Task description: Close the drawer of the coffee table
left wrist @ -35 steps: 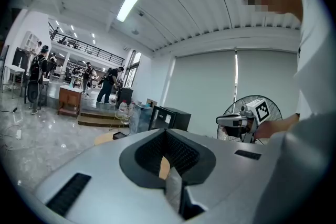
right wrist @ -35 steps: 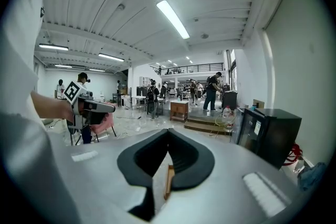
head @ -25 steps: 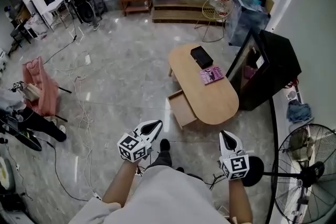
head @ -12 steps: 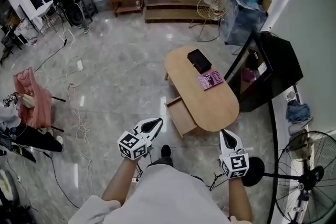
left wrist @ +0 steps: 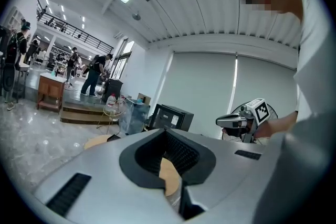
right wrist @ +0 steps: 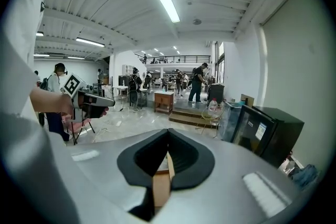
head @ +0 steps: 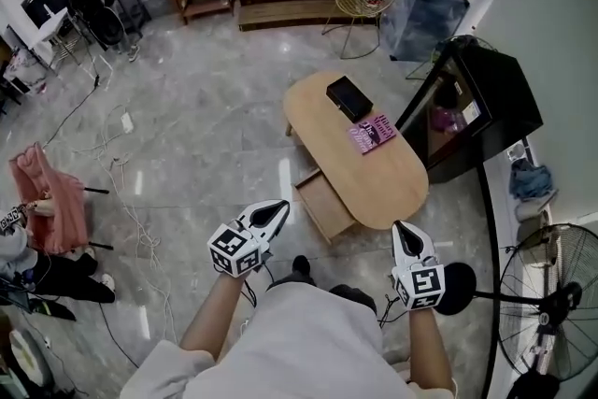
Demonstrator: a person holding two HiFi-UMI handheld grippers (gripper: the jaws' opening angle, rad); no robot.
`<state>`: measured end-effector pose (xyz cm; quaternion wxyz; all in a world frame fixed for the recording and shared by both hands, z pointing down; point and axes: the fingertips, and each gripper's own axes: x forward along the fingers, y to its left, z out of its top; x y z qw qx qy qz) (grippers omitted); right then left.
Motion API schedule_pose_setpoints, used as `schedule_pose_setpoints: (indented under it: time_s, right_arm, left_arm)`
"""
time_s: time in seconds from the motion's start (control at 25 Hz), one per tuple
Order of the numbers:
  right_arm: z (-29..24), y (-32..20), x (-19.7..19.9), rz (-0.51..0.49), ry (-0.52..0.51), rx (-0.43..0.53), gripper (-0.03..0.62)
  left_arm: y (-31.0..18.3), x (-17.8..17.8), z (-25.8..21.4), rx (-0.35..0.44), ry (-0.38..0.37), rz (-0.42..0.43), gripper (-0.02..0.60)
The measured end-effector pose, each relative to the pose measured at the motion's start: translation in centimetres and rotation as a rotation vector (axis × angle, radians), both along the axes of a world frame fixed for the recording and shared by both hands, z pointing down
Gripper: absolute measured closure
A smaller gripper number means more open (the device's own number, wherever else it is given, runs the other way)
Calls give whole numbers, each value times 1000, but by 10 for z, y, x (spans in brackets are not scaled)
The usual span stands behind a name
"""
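Observation:
The oval wooden coffee table (head: 392, 178) stands on the grey floor ahead of me. Its drawer (head: 325, 206) is pulled out from the near left side, open and seemingly empty. My left gripper (head: 276, 210) hovers in the air just left of the drawer, jaws shut on nothing. My right gripper (head: 403, 231) hangs over the table's near end, jaws also shut and empty. In the left gripper view the shut jaws (left wrist: 167, 131) point toward the table, with the right gripper (left wrist: 239, 121) beside them. The right gripper view shows its shut jaws (right wrist: 168, 131).
A black box (head: 348, 98) and a pink book (head: 374, 134) lie on the tabletop. A black cabinet (head: 472, 103) stands right of the table, a floor fan (head: 551, 304) at near right. Cables (head: 131, 192) and a pink chair (head: 42, 201) are at left.
The table and its open drawer have come closer in the head view as I walk forward. Both grippers advanced with me, still shut.

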<state>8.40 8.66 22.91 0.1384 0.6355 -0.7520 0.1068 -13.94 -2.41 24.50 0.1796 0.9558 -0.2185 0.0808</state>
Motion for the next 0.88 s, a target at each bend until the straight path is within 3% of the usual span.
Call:
schedule_pose_setpoints:
  time_s: [0.52,0.88]
  right_arm:
    - [18,-46,14,-17,11,-55,583]
    - [44,-82,45,-133,-29,-106,583]
  left_arm:
    - [-31,20,31,-60,-15,-10,574]
    - [-44,56,51,-90,-33,-121,574]
